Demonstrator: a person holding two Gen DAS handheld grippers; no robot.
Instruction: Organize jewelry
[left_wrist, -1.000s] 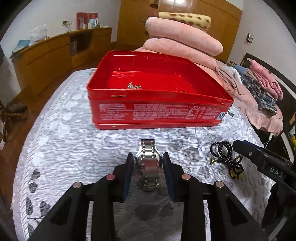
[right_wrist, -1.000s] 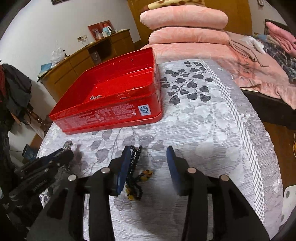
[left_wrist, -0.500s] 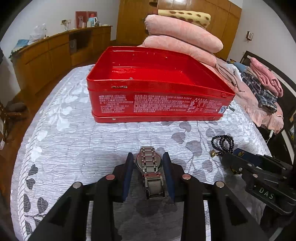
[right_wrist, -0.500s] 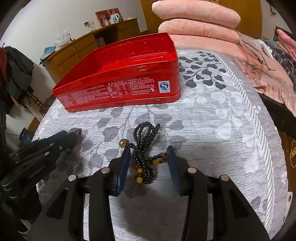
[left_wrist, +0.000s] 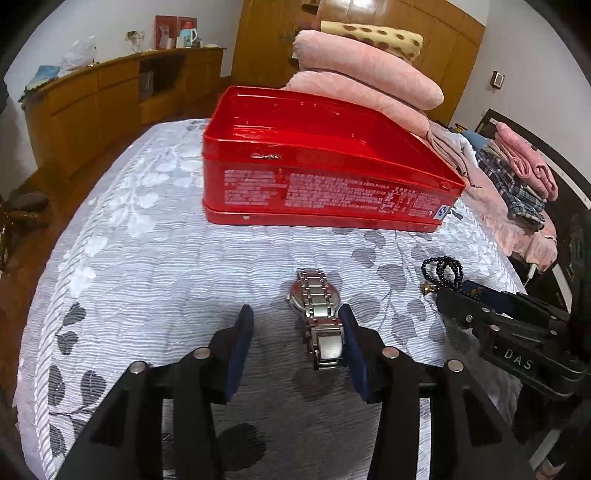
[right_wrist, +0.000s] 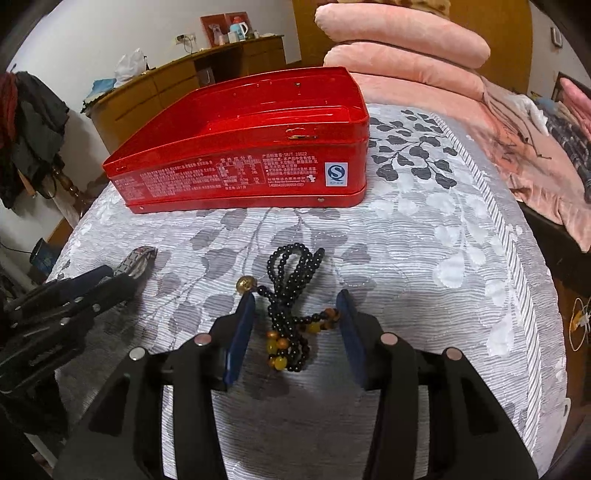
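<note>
My left gripper (left_wrist: 297, 326) is spread wide on the bedspread (left_wrist: 147, 266), gripping nothing; watch (left_wrist: 318, 314) lies against its right pad; right gripper (right_wrist: 295, 314) likewise wide, straddling the beads (right_wrist: 291, 295) loosely; red tin (left_wrist: 317, 177) beyond.

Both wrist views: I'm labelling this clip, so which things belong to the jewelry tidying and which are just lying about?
Job:
- watch, between the open left gripper's fingers
- bead necklace, between the open right gripper's fingers
- red tin, open

Lying about:
- pink pillows
- folded clothes
- wooden sideboard
- patterned bedspread
</note>
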